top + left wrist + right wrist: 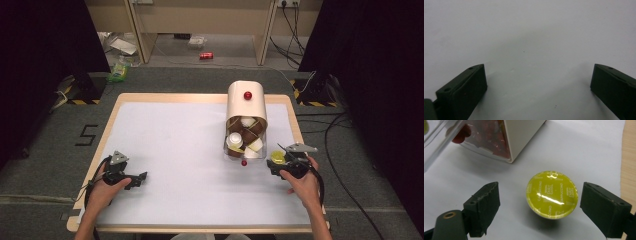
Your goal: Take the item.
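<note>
One yellow-lidded capsule [552, 194] stands on the white worktop [175, 150], just beside the open front of one cream capsule dispenser [246, 102] holding several brown and white capsules. Two hand-held grippers are out. The right hand-held gripper [540, 206] is spread wide, its jaws flanking the capsule without touching it. The left hand-held gripper [537, 87] is spread over bare worktop, holding nothing.

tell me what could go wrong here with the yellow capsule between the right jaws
The yellow capsule stands on the white mat, right gripper open around it, pads apart from it. Pulling away sideways could clip and tip it. It also sits close to the capsule dispenser, so a nudge might knock it against the open drawer.
</note>
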`<state>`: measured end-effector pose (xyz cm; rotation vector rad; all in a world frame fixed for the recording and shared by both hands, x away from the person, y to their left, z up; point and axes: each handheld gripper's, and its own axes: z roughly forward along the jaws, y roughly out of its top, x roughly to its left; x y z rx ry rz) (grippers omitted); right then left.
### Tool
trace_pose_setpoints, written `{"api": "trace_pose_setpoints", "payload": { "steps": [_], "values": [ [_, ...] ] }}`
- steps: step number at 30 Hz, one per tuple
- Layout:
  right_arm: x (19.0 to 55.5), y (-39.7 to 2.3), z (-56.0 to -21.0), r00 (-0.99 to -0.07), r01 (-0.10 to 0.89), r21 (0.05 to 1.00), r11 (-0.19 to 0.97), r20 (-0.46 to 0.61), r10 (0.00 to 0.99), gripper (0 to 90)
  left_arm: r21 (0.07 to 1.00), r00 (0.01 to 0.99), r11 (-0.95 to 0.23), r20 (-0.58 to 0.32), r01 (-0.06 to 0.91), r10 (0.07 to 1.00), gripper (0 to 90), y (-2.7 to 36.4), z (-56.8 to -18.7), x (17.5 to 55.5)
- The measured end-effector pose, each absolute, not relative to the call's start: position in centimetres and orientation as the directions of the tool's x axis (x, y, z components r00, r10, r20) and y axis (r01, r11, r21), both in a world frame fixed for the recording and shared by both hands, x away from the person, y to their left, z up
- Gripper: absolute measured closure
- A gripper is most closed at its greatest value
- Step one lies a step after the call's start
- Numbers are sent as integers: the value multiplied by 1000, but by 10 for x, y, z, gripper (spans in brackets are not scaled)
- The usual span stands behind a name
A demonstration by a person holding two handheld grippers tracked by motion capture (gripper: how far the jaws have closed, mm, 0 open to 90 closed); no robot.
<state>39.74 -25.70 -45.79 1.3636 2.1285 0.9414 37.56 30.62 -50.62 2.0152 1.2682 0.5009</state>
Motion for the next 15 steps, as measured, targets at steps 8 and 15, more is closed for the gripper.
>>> {"api": "trace_pose_setpoints", "payload": {
  "steps": [8,15],
  "values": [
    [385,-255,-456,-415,599,750,281,-9,910,165,728,447,-281,-39,625,893,2,306,-506,376],
    [373,-253,-457,-414,595,753,283,-15,910,165,728,447,-281,-39,626,893,2,306,-506,376]
  ]
}}
